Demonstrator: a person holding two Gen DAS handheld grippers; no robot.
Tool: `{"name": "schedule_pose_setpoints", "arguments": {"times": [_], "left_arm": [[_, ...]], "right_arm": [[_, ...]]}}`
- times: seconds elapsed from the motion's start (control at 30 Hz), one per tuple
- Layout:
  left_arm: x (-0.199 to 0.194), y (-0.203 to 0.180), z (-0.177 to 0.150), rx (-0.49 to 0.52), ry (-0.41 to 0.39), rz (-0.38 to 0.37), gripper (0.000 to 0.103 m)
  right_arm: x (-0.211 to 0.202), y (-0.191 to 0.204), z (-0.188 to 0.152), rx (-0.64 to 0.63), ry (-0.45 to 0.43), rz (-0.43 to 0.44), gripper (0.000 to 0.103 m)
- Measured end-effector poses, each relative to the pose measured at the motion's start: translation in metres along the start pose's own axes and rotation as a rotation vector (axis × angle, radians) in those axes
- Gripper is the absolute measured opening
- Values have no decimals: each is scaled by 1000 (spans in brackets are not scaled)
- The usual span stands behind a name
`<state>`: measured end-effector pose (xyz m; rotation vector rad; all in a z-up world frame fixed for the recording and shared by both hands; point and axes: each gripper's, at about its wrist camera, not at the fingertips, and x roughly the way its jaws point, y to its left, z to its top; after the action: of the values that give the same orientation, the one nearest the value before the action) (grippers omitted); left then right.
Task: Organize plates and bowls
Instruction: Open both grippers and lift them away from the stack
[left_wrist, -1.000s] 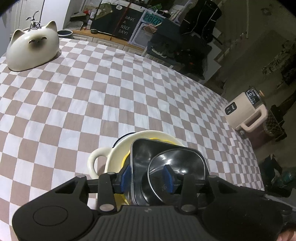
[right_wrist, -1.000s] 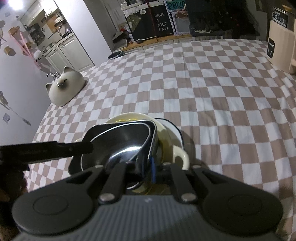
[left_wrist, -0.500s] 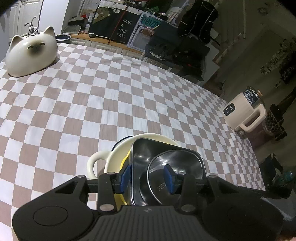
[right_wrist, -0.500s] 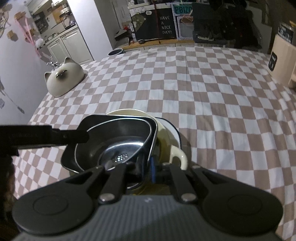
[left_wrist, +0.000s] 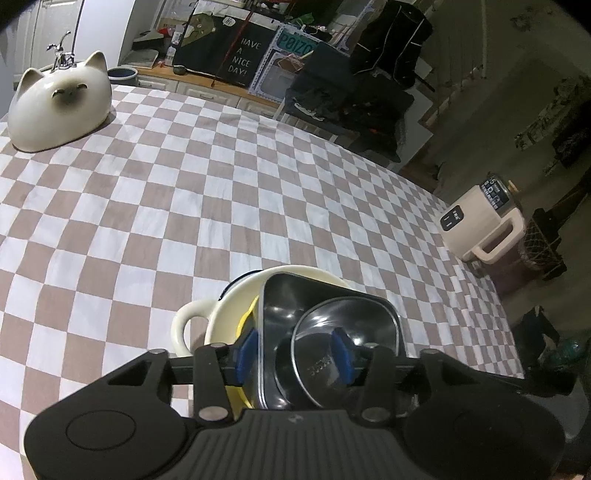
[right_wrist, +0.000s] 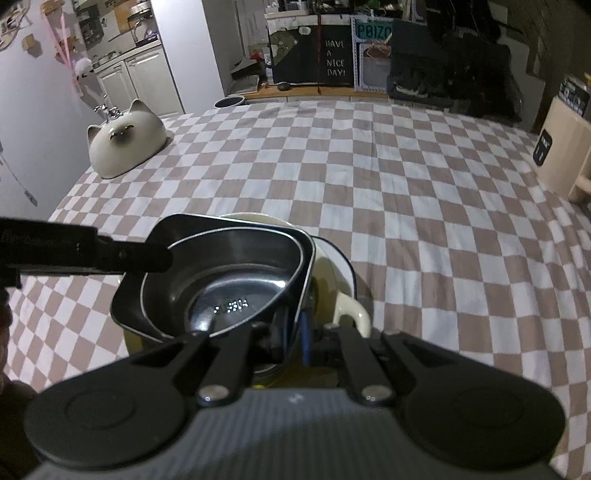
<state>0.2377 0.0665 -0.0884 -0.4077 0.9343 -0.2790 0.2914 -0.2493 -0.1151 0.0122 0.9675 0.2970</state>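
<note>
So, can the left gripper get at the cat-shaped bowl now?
Probably not yet: the left gripper straddles the rim of the dark square dish in the stack. The checkered cloth toward the cat-shaped bowl lies bare.
</note>
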Motion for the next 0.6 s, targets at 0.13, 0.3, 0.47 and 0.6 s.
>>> {"name": "schedule_pose_setpoints", "arguments": {"times": [0.13,0.3,0.47,0.6], "left_arm": [[-9,-6,-1,50,-28,45,78],[-28,-7,-4,53,-66,62,95],[-63,-19,-12,105,-169,71,103],[-92,-29,-22,151,-248,103,103]], "right_arm": [[-16,-3,3,34,-36,18,25],[-44,-1,3,24,-133,-17,59],[-77,-5,-4,43,-264,-34,88],[-104,-9,-16,66,-380,-58,99]]}}
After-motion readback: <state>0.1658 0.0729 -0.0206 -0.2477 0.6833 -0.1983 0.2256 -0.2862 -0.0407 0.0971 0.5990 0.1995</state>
